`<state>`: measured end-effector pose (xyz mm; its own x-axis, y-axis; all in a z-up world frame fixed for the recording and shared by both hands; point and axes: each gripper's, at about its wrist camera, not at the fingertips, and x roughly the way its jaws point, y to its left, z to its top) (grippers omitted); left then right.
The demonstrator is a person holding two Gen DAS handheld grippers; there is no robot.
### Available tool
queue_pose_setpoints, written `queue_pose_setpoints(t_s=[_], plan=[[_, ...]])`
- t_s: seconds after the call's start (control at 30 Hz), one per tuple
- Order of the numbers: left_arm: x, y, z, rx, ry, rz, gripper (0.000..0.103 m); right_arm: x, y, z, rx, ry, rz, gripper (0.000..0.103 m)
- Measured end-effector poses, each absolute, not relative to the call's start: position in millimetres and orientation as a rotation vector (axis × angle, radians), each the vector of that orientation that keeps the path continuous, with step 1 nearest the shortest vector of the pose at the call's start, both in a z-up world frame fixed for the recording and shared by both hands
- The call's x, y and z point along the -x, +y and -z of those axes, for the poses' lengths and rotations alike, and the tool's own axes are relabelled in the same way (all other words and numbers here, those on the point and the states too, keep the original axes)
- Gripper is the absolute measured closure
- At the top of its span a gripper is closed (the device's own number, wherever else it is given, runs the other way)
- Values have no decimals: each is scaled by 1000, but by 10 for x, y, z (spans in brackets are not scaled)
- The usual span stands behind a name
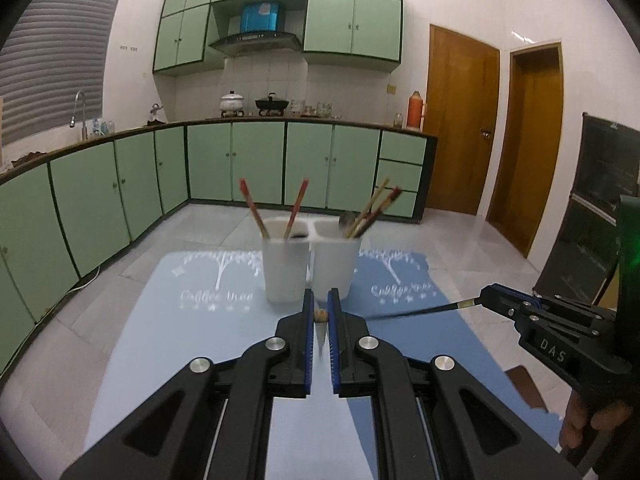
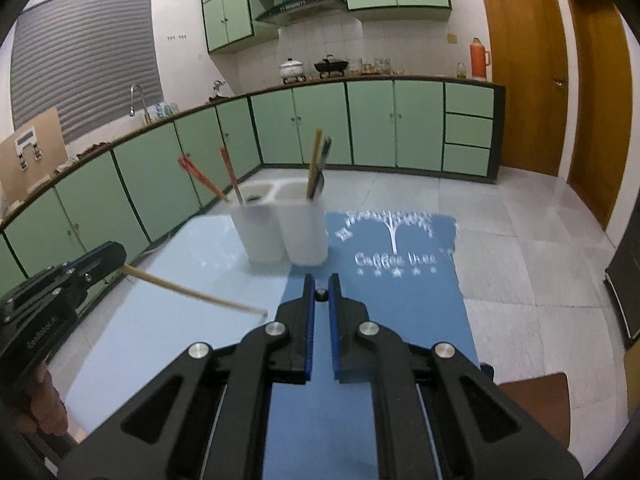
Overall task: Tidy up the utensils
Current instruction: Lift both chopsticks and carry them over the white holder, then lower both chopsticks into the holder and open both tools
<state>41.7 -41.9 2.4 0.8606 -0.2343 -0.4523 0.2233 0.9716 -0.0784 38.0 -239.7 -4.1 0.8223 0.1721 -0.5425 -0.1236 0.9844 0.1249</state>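
A white two-compartment utensil holder (image 1: 308, 268) stands on the blue table mats; it also shows in the right wrist view (image 2: 286, 232). Its left cup holds two red chopsticks (image 1: 252, 208), its right cup holds several chopsticks and a spoon (image 1: 370, 212). My left gripper (image 1: 321, 316) is shut on a light wooden chopstick, seen end-on here and lengthwise in the right wrist view (image 2: 192, 292). My right gripper (image 2: 321, 295) is shut on a dark chopstick, seen end-on here and lengthwise in the left wrist view (image 1: 420, 310). Both grippers hover just in front of the holder.
The table carries a pale blue mat (image 1: 192, 320) and a darker blue mat (image 2: 400, 280) side by side. Green kitchen cabinets (image 1: 256, 160) run behind. Wooden doors (image 1: 460, 120) stand at the right. A brown patch (image 2: 536, 404) lies at the table's right edge.
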Motion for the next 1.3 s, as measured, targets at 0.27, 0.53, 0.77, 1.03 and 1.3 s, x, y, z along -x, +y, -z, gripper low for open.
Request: queue_pose_setpoints(t_s=[0.27,0.53,0.77,1.03,1.3], plan=[[-585,-361,-251,36,475,277,96,-635,-2369,-294,-98,611,-252,97],[-646,-340,-387,33,462,308,96,-782,-2227,-528,-48,628,-341,97],[-638,-221,-597,34,414,307,96,-885,-2251,-785,-26,600,-375,97],[-580,-66,-1175,24,278,297,96,-1017,-2264,-1233,12,526,-393,97],[-611,-14,-1697,-12,135,258,96,-1219,-2252,-1657,38,445,-397,97]])
